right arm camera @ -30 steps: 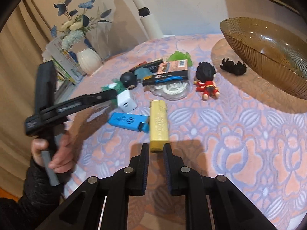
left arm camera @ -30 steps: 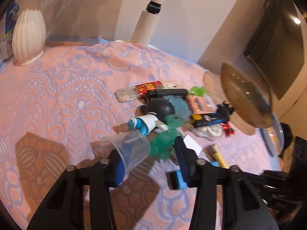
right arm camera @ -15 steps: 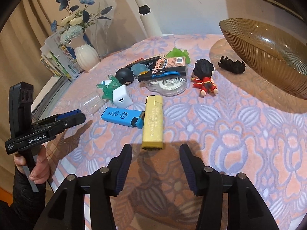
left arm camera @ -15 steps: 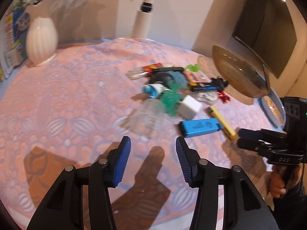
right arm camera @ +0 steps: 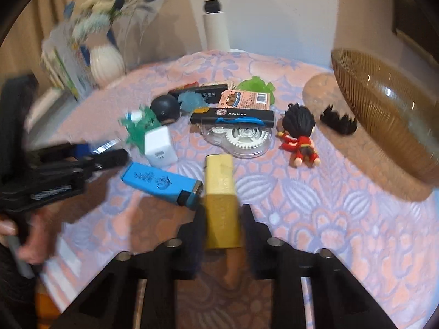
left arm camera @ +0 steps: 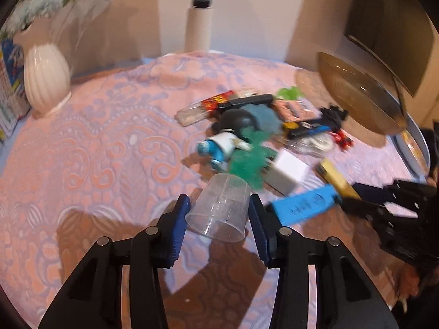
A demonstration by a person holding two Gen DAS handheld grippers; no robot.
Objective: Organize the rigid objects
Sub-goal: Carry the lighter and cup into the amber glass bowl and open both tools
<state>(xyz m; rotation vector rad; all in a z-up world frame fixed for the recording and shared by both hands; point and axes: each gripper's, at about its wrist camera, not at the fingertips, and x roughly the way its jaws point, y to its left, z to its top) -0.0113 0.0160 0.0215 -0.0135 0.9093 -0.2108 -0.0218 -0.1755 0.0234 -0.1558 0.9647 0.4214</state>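
Clear plastic cup lying on its side on the pink patterned cloth, mouth toward the camera, between the blue pads of the left gripper. Jaws spread wide, flanking the cup's rim on both sides; contact too blurred to confirm, so probably just bracketing, not clamping. Just beyond the cup: a green spiky toy, a white charger block and a small blue-and-white figure.

Yellow lighter lying lengthwise on the cloth, its near end between the fingers of the right gripper. Jaws part-open, close on either side of the lighter; motion blur hides whether they touch. Blue lighter angled just left of the yellow one, nose almost against it. Farther back: a clear tape dispenser with white gears, a black lighter on top of it, a red-clothed figurine to the right. Amber ribbed glass bowl at the far right edge; white vase at the back left.
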